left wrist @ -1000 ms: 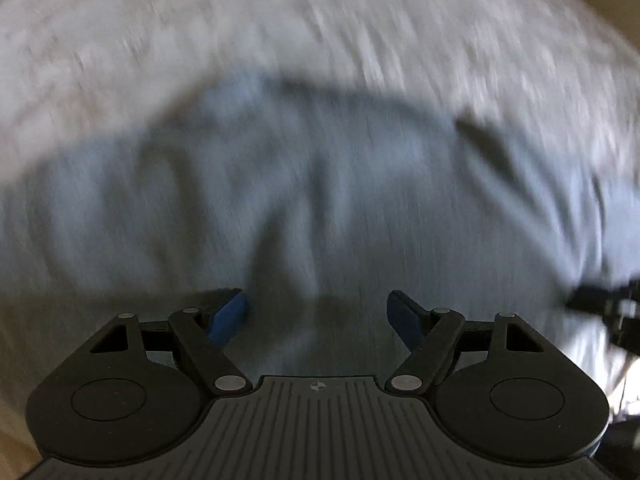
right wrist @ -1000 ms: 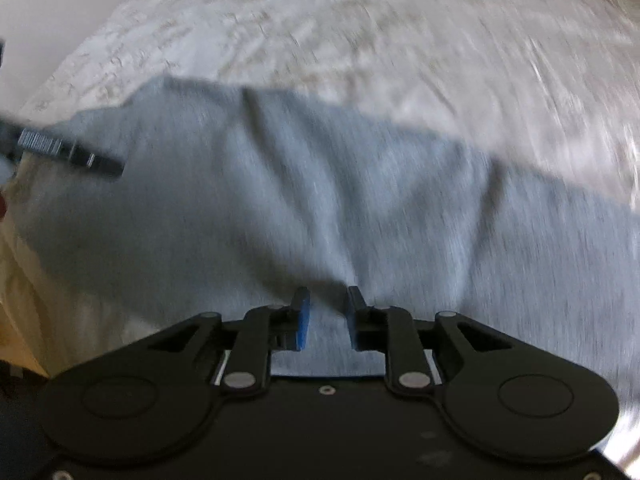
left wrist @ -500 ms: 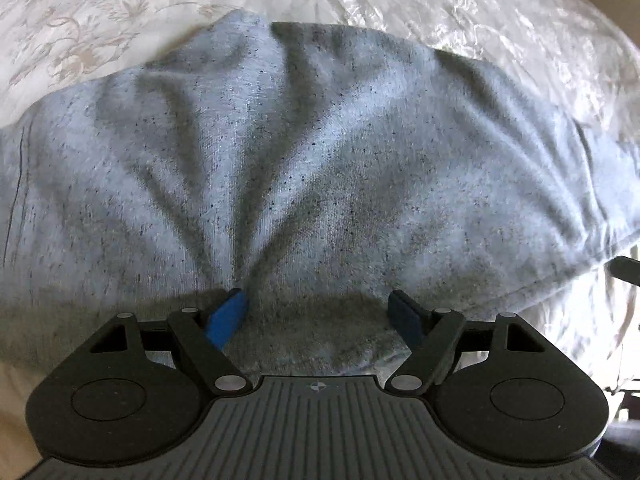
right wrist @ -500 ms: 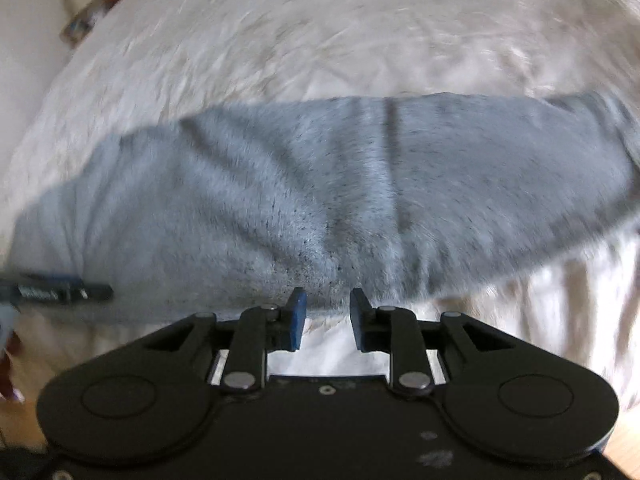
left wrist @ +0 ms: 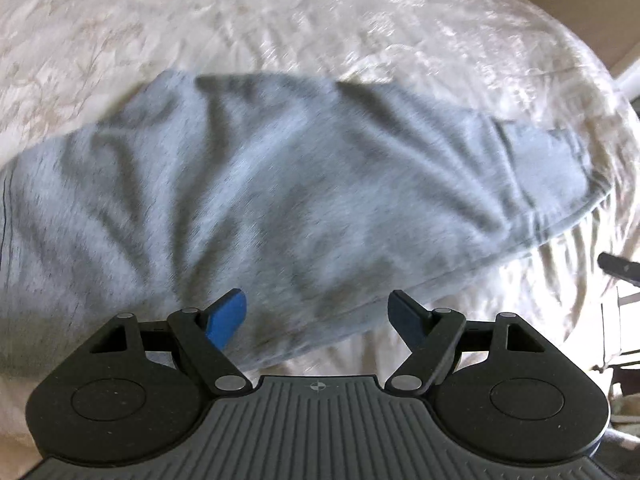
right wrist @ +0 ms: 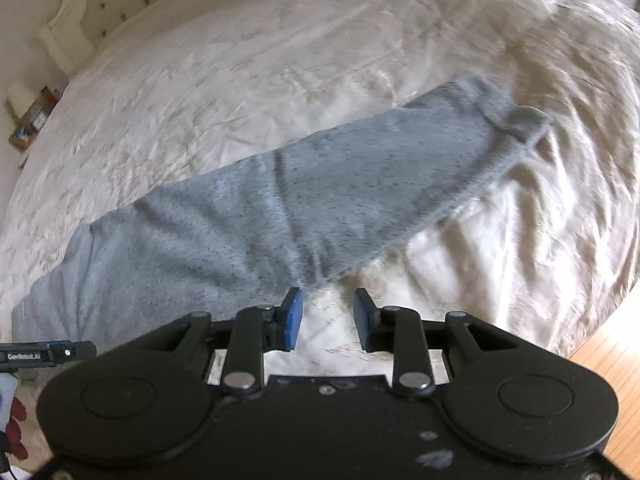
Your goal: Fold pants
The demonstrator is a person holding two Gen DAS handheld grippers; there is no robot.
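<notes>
1. Pants (left wrist: pixel 304 184) in grey marl jersey lay across the cream bedspread (left wrist: pixel 320 28) as a long folded band, its left part nearer and its right end reaching farther across the bed.
2. Judged from the soft creases fanning over the cloth, the fabric was light, limp and fairly grippy; it would sag and drag on the bedspread rather than hold a shape, and nothing about it was fragile.
3. At the left, the left gripper (left wrist: pixel 320 312) hung over the near edge of the band with its fingers spread wide and released; cloth lay below the gap but neither blue pad pressed on it.
4. A good hold on that side would be the near edge itself, pinching every layer together so the fold did not slide apart.
5. Farther right, the right gripper (right wrist: pixel 326 316) stood just off the near edge, its fingers parting and nothing between them; the left pad sat just beside a puckered tip of cloth, whether touching I could not tell.
6. At the far right the band ended in a ribbed strip (right wrist: pixel 516 120), cuff or waistband unclear; that thicker hem looked the firmest place to take for the next fold.
7. Motion blur softened the weave in the left view.
</notes>
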